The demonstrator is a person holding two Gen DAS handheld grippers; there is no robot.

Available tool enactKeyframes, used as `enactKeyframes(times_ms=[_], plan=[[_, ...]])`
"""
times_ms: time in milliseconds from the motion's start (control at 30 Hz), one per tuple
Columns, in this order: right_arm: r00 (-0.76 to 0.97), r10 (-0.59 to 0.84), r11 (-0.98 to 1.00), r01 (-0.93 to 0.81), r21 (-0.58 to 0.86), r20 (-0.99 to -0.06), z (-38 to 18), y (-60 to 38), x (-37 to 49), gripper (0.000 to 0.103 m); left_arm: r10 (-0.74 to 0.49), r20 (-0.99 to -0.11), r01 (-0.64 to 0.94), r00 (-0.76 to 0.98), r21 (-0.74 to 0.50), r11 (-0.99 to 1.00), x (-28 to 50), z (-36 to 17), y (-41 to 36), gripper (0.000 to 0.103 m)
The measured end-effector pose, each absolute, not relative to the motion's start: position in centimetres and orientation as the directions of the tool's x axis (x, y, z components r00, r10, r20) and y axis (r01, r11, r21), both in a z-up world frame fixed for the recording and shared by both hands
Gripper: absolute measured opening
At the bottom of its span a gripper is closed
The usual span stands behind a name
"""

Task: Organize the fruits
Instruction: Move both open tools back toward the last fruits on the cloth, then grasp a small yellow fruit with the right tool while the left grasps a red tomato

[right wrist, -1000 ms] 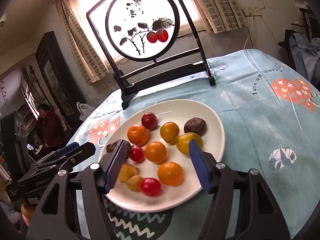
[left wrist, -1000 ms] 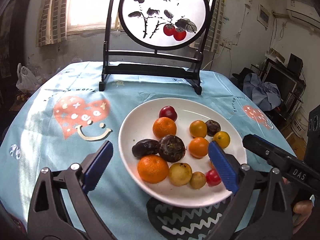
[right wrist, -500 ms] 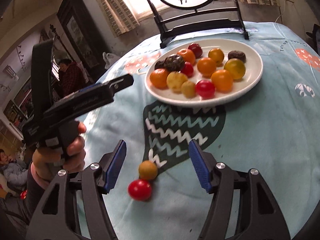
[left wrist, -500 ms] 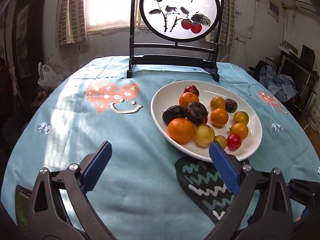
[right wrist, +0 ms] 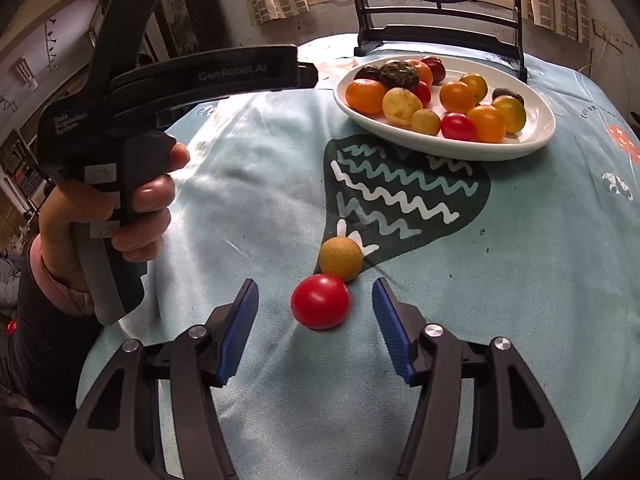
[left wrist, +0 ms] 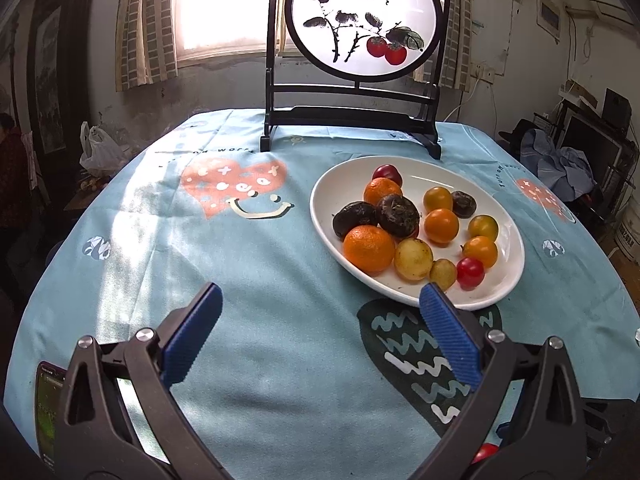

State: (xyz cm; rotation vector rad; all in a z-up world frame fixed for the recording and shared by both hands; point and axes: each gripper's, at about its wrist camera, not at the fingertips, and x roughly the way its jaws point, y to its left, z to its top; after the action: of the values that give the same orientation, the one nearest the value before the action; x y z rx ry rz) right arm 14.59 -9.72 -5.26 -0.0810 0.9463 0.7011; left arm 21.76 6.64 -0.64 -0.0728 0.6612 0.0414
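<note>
Right gripper (right wrist: 314,310) half-open, jaws just narrowed, nothing clamped; red tomato (right wrist: 320,301) framed between blue pads, untouched, yellow fruit (right wrist: 341,259) touching it beyond. Risk judged: tomato rolled away if nudged off-centre. Left gripper (left wrist: 318,330) wide, empty.

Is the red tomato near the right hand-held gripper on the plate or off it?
Off it. The red tomato lies on the tablecloth beside a small yellow fruit, well short of the plate.

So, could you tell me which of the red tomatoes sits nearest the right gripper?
The red tomato loose on the tablecloth, touching the tan fruit and lying ahead of the open right gripper. The other red ones are on the plate.
</note>
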Motion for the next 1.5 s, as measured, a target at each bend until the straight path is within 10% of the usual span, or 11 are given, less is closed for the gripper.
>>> enactKeyframes(times_ms=[533,800,1300,1500], plan=[[0.344,0.591,0.765,-0.526,0.371,-0.730,-5.6,-11.8,15.7,0.031,0.038,-0.636,-0.062,0.771,-0.015,0.998,22.2,-1.1,6.3,0.101],[0.522,0.585,0.808,-0.313,0.499,-0.620,-4.4,-17.9,16.9,0.031,-0.233,-0.679,0.233,0.696,-0.093,0.968,20.0,-1.8,3.9,0.099],[0.510,0.564,0.819,-0.239,0.522,-0.649,-5.3,-18.9,17.7,0.031,-0.375,-0.761,0.444,0.529,-0.129,0.887,18.2,-5.7,-0.4,0.042],[0.509,0.567,0.816,-0.240,0.525,-0.648,-5.3,-18.9,17.6,0.031,-0.370,-0.767,0.466,0.525,-0.104,0.878,17.8,-5.7,-1.2,0.039]])
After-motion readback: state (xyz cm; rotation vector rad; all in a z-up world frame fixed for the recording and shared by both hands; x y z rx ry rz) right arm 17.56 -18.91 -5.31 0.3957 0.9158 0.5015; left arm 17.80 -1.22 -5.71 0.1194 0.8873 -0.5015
